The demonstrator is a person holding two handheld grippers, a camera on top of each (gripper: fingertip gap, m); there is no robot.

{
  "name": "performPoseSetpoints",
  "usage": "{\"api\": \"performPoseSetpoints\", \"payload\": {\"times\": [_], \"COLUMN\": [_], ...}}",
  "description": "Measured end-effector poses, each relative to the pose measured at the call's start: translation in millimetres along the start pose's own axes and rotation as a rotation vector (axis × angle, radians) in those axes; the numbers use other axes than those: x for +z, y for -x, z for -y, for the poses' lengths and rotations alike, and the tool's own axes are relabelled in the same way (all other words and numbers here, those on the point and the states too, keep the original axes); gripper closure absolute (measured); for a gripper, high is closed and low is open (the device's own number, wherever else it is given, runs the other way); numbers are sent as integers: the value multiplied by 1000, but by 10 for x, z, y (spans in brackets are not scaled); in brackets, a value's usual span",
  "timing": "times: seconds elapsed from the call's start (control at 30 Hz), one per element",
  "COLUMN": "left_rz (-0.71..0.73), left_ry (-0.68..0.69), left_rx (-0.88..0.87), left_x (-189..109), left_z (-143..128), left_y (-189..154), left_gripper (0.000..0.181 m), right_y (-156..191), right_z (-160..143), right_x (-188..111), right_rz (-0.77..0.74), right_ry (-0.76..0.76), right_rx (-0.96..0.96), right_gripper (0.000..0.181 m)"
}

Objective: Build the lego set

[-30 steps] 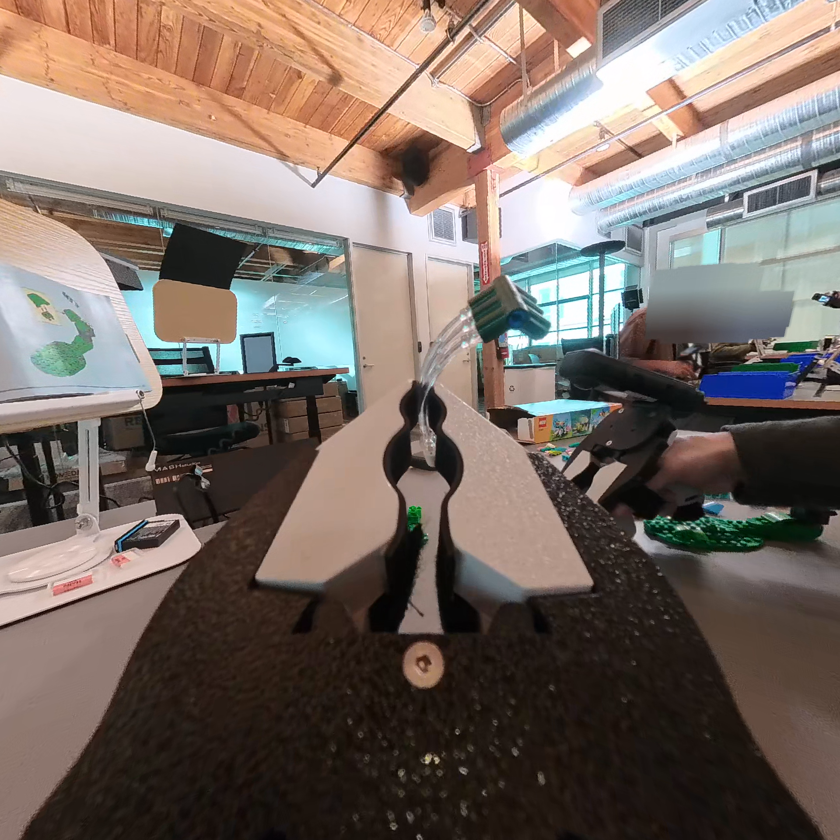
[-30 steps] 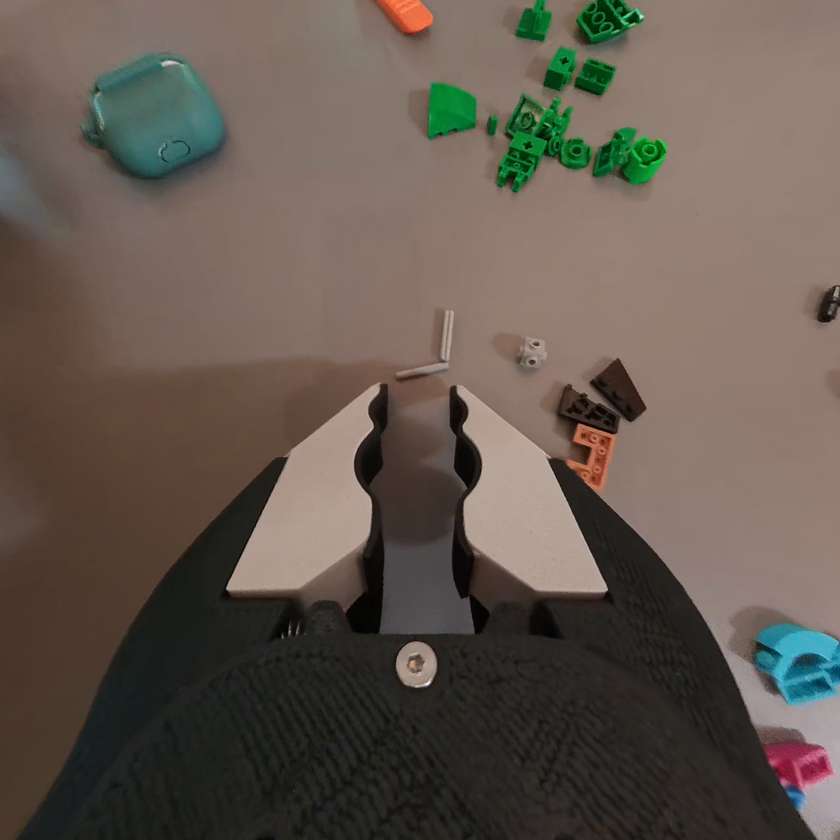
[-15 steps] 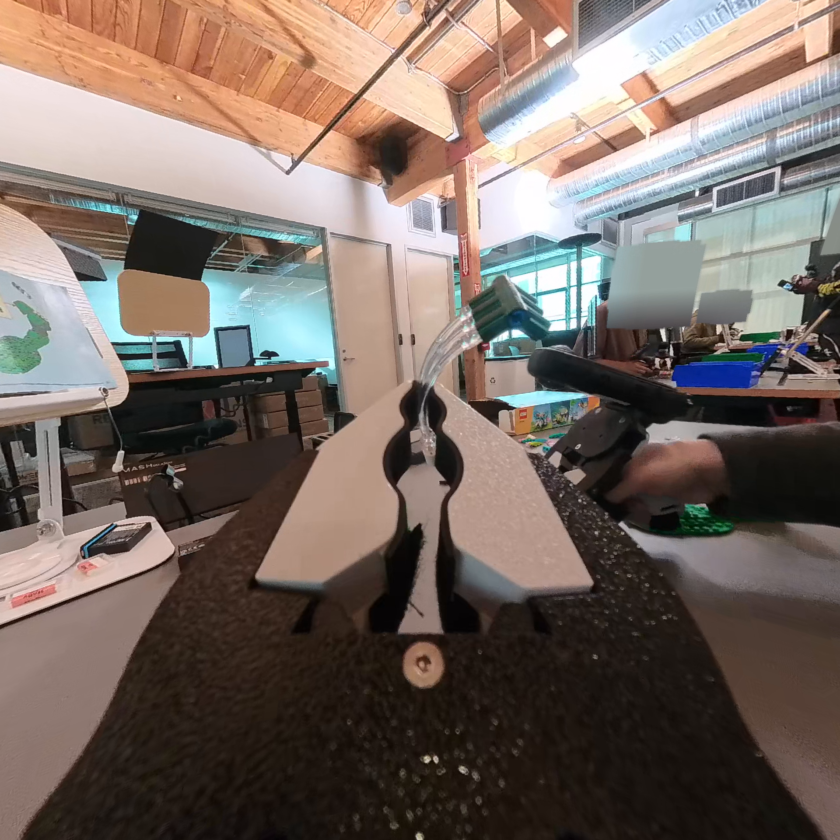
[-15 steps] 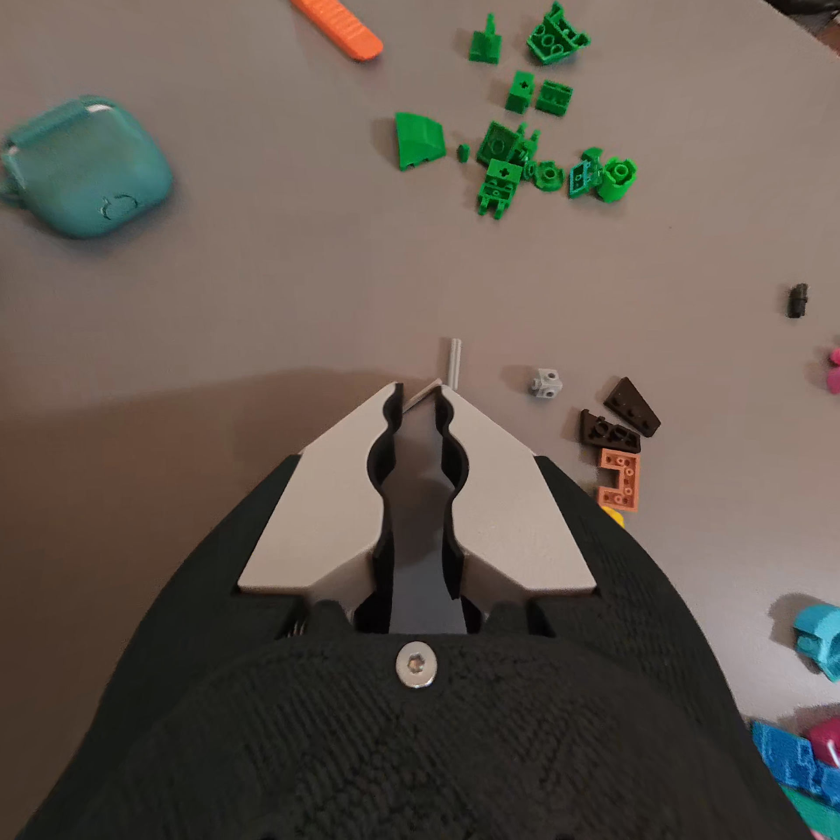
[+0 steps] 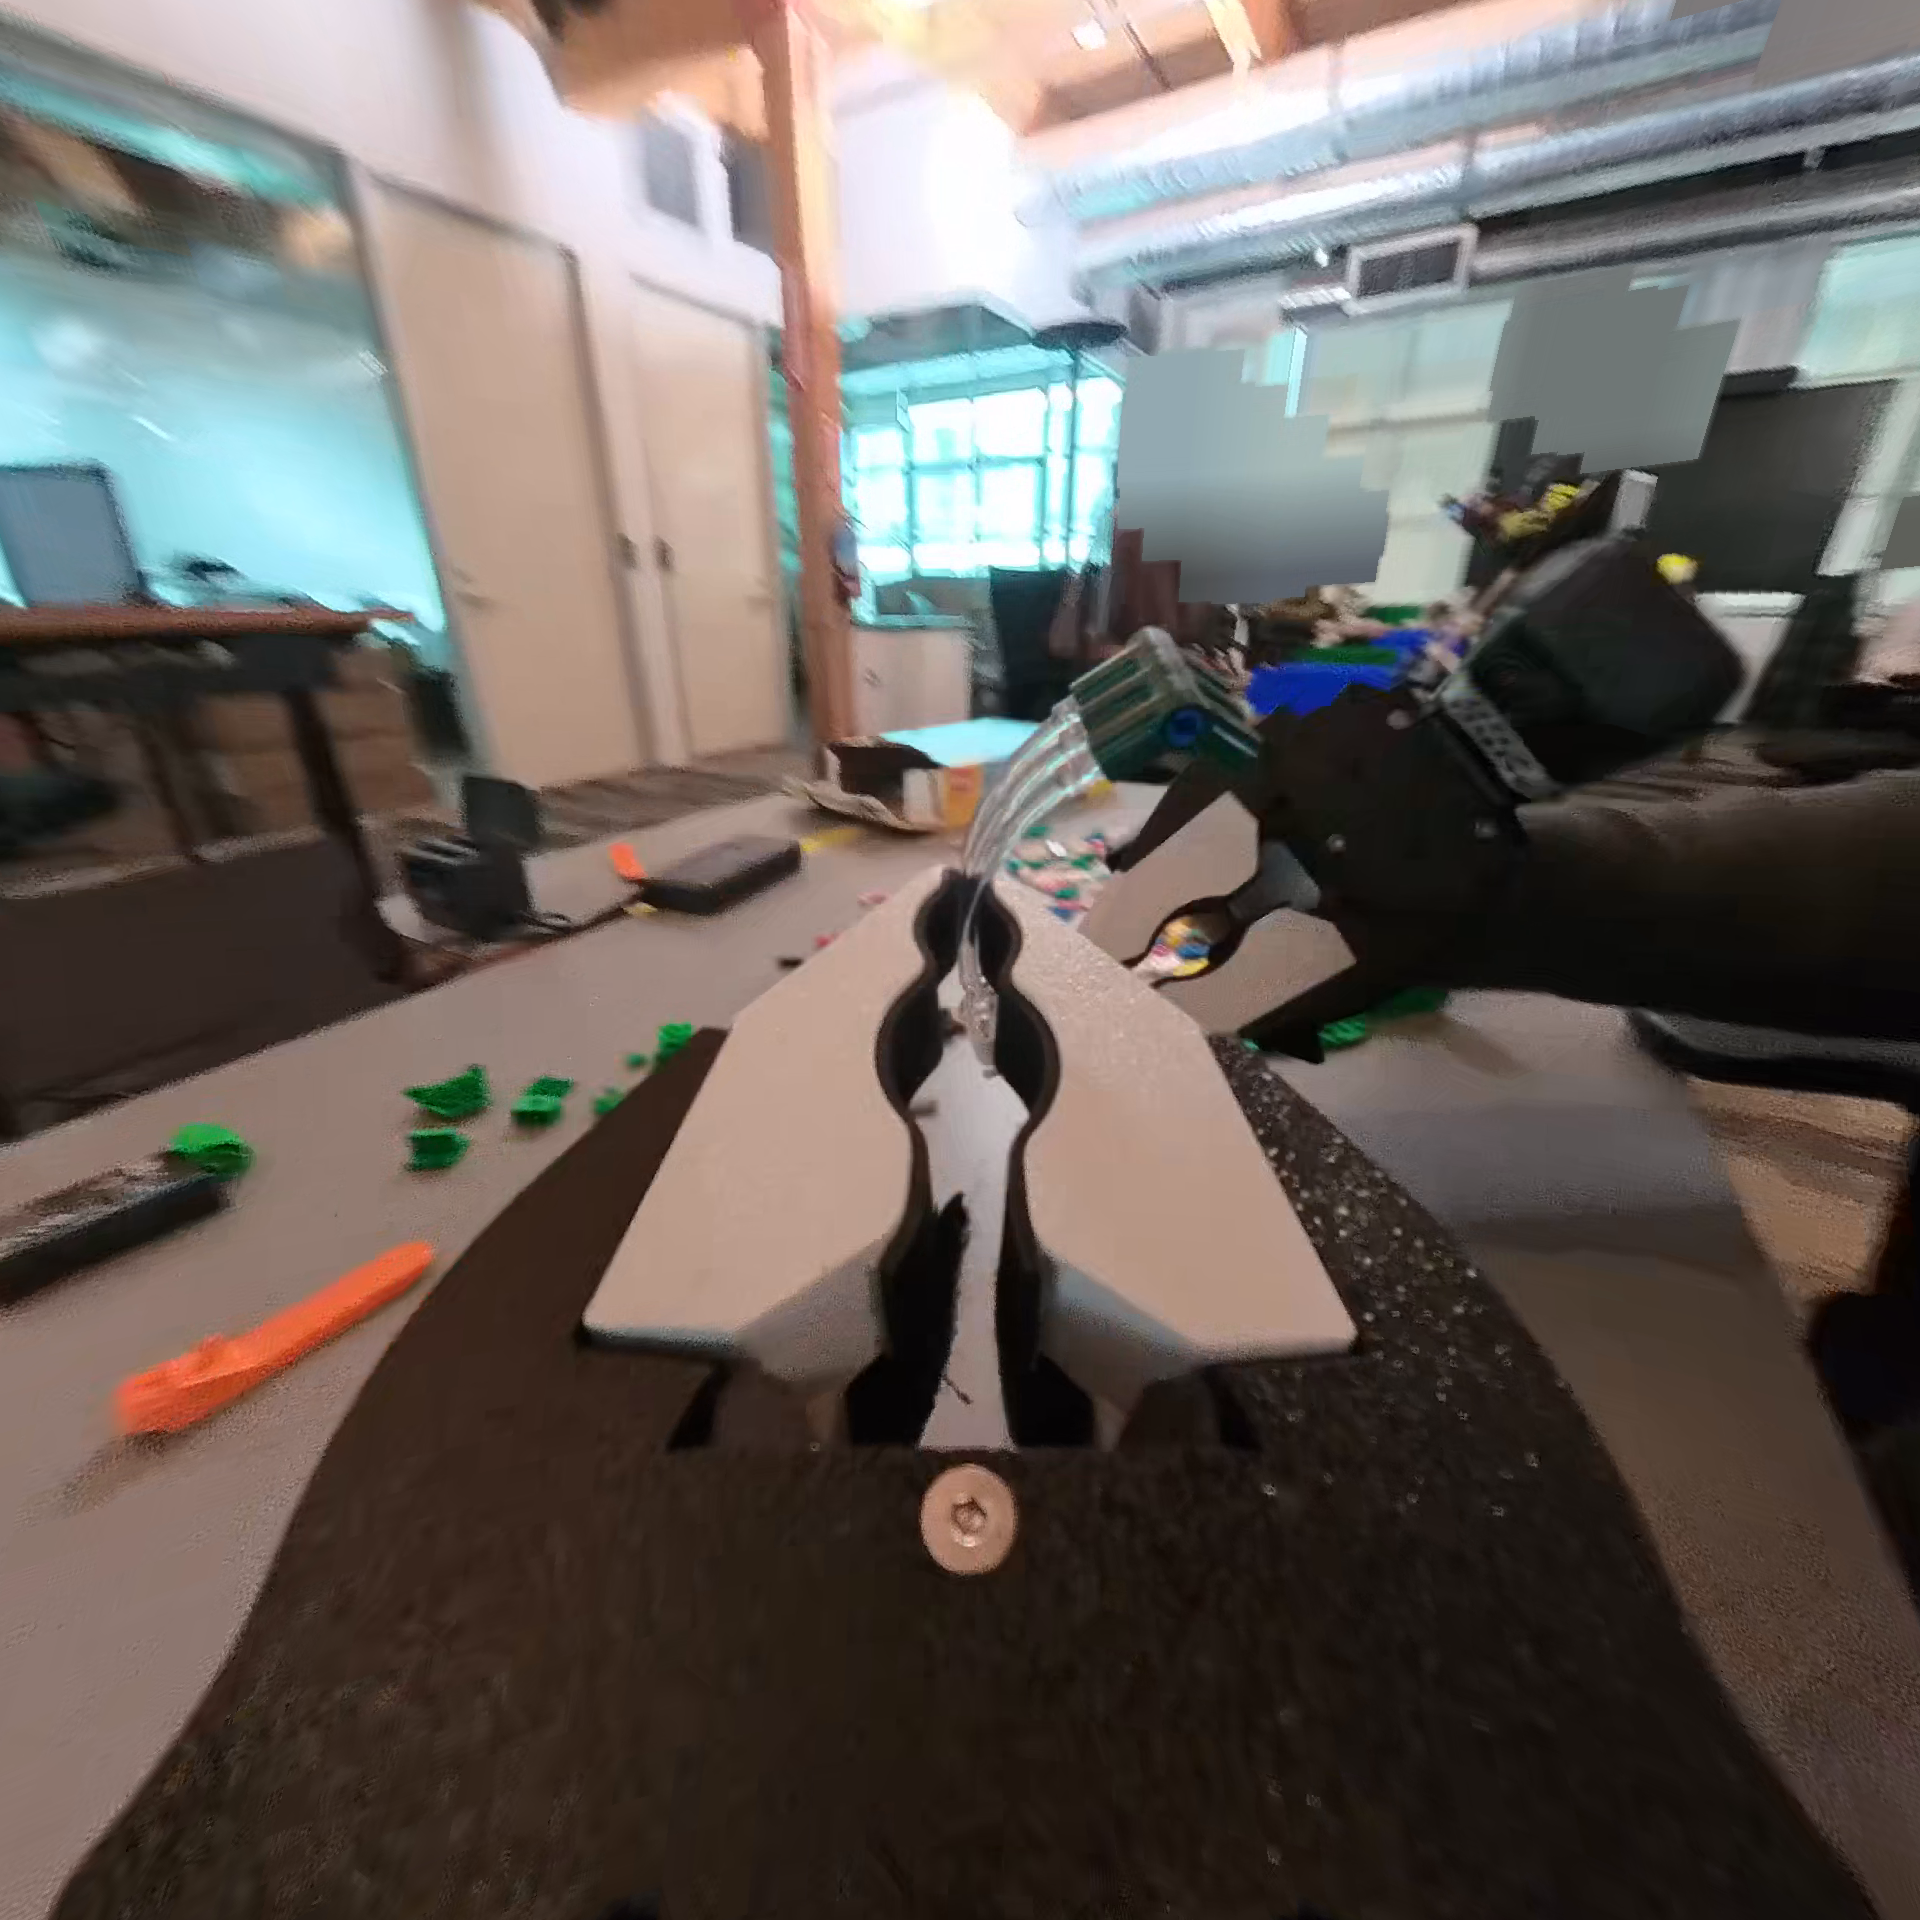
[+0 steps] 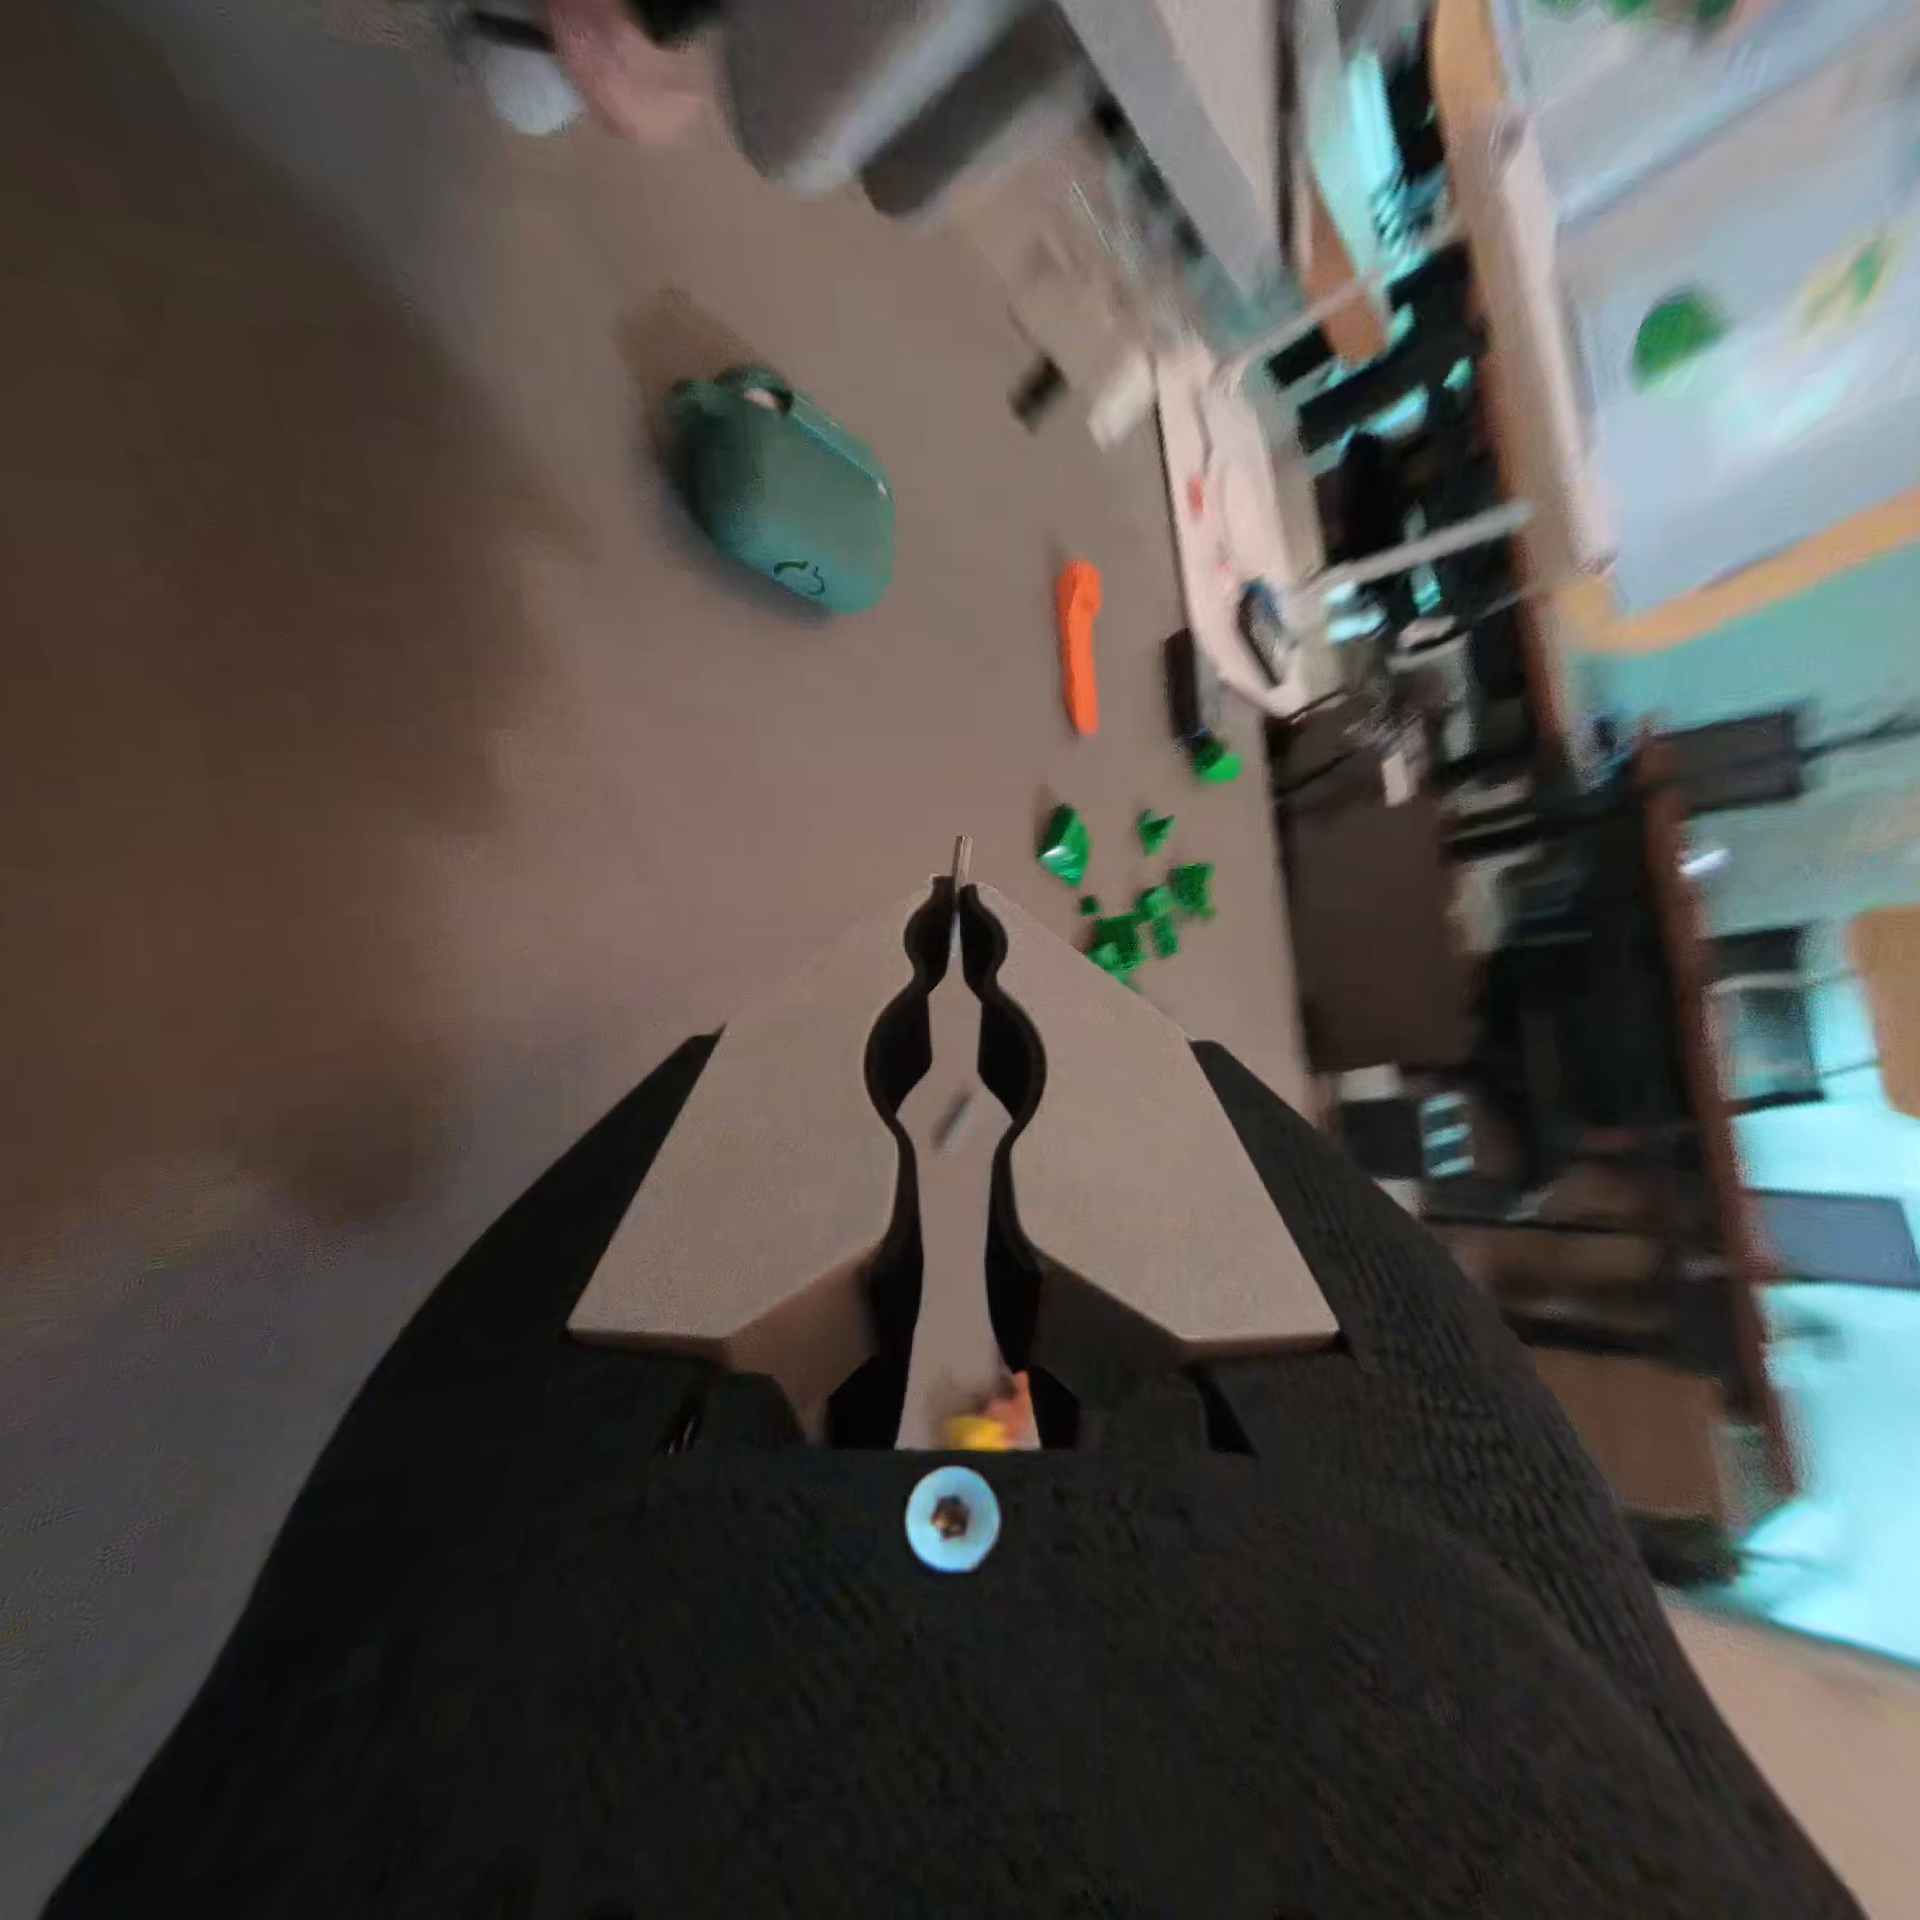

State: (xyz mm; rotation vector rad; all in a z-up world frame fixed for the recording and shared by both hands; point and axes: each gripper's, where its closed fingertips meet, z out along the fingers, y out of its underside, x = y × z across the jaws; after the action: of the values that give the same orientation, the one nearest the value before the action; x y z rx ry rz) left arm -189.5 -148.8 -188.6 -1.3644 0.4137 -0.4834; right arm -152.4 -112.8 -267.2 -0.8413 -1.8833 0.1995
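Note:
My left gripper (image 5: pixel 966 899) is shut on the lower end of a clear curved lego piece (image 5: pixel 1023 800). A dark green ribbed block (image 5: pixel 1148 707) sits on that piece's upper end, held up in the air. My right gripper (image 6: pixel 958 906) is shut on a thin grey bar (image 6: pixel 962 857) whose end sticks out past the tips, held above the table. A second grey bar (image 6: pixel 951 1122) lies on the table below, seen through the jaw gap. In the left wrist view the right gripper (image 5: pixel 1195 925) is close by on the right, held by a hand in a dark sleeve.
Loose green lego pieces (image 6: pixel 1132 914) (image 5: pixel 457 1096) and an orange brick separator (image 6: pixel 1077 655) (image 5: pixel 270 1340) lie on the grey table (image 6: pixel 520 1351). A teal case (image 6: pixel 784 499) lies farther off. A black device (image 5: pixel 717 873) and more coloured pieces (image 5: pixel 1060 862) lie at the back. My hands' fingertips stand some 10 cm from each other.
My right gripper has shut on a grey bar, lifted it off the table and rolled sideways. My left gripper has swung round and tilted down, still holding the clear piece; the two grippers are now closer.

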Motion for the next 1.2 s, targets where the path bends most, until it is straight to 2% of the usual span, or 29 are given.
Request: {"api": "performPoseSetpoints", "payload": {"times": [0.1,0.2,0.27,0.4,0.57,0.73,0.8,0.9,1.03,1.2], "left_rz": [-131,-229,-280,-410,-630,-795,-803,-828,-841,-849], "left_ry": [136,298,327,377,436,560,581,524,442,458], "left_rx": [-48,-54,-106,-200,-320,-362,-366,-432,-516,-493], "left_x": [147,270,409,757,1146,1315,1344,1354,1331,1306], "left_z": [-116,-279,-317,-515,-795,-1100,-1170,-1070,-936,-956], "left_y": [-69,-85,-146,-499,-976,-1190,-1162,-1086,-989,-1014], "left_gripper": [181,181,181,181,181,181,181,181,181,181], "right_y": [46,76,128,203,169,167,208,256,237,219], "right_z": [90,118,52,-197,-651,-884,-895,-864,-837,-786], "right_x": [-1,-51,-122,-478,-990,-1183,-1194,-1160,-1121,-1107], "right_rz": [-59,-131,-153,-180,-242,-273,-262,-261,-282,-298], "right_ry": [-21,-72,-52,62,219,286,258,238,245,258], "right_rx": [-168,-169,-193,-288,-278,-279,-207,-173,-179,-234], "right_gripper": [180,180,180,180,181,181,181,181,181,181]}}
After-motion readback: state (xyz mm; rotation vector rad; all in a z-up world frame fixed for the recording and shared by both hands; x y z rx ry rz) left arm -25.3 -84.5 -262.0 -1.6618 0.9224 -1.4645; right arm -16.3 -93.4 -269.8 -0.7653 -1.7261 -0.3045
